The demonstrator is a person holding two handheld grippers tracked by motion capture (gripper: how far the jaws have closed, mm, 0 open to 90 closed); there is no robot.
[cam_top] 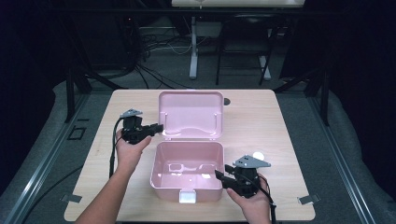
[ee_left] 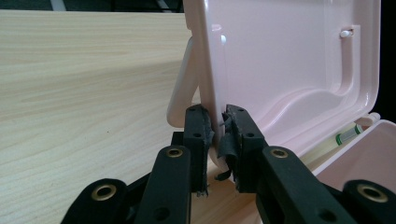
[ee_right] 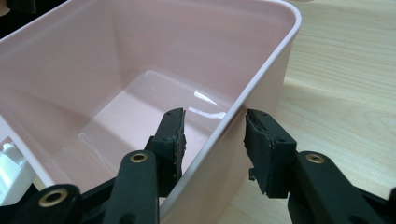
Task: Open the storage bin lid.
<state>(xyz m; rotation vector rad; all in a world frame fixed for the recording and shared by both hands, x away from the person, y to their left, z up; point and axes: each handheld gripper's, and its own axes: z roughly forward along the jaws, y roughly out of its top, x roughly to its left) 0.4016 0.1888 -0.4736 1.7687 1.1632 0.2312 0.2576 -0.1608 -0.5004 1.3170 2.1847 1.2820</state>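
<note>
Left gripper [ee_left: 218, 135] grips the raised lid [cam_top: 190, 114] at its left edge, right gripper [ee_right: 212, 140] straddles the pink box [cam_top: 187, 171] right wall unclamped mid-table; opening looks done, release remains.

Glossy pink plastic box [cam_top: 187, 170] on matt pale wood-grain table [cam_top: 261, 121].

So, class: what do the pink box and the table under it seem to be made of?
Pink box: probably moulded plastic, glossy; bright highlights show on its smooth floor and rounded walls. Table: light wood or wood-look laminate, matt; grain lines run across it, and which one is unclear.
</note>
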